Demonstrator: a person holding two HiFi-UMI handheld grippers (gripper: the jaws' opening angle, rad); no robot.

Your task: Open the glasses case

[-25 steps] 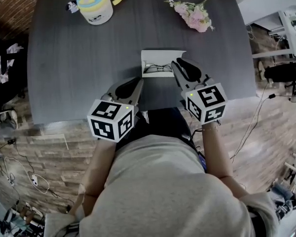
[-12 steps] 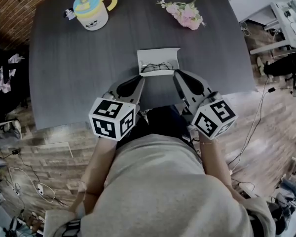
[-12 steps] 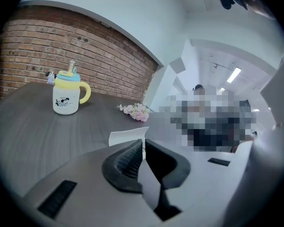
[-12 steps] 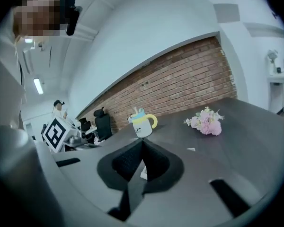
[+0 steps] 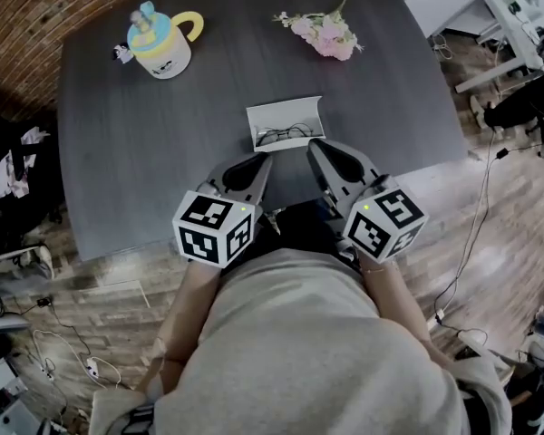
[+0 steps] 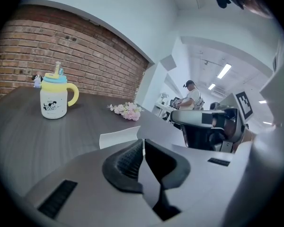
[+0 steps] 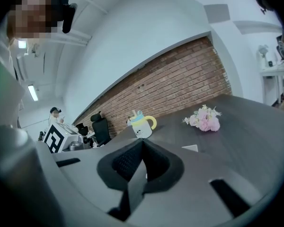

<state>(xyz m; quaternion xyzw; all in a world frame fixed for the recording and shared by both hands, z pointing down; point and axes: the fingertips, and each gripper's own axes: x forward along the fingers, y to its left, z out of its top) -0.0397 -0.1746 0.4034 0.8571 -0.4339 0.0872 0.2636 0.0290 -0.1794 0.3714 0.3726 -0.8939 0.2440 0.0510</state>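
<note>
The white glasses case (image 5: 286,116) lies open on the dark table (image 5: 145,134), its lid standing up at the back and a pair of glasses (image 5: 284,135) inside. My left gripper (image 5: 257,162) is shut and empty, just short of the case's near left corner. My right gripper (image 5: 315,146) is also shut and empty, close to the case's near right corner without touching it. In the left gripper view the shut jaws (image 6: 143,143) point toward the case's white lid (image 6: 117,137). The right gripper view has its shut jaws (image 7: 142,148) low, with a corner of the case (image 7: 191,148) beyond.
A cream mug with a yellow handle and blue lid (image 5: 159,42) stands at the table's far left. A pink flower sprig (image 5: 319,31) lies at the far right. The table's near edge (image 5: 254,220) runs under both grippers, by the person's body. A brick wall lies behind the table.
Both grippers have drawn back from the case toward the person. The right one left the case's right edge and rolled. The case stays open.
</note>
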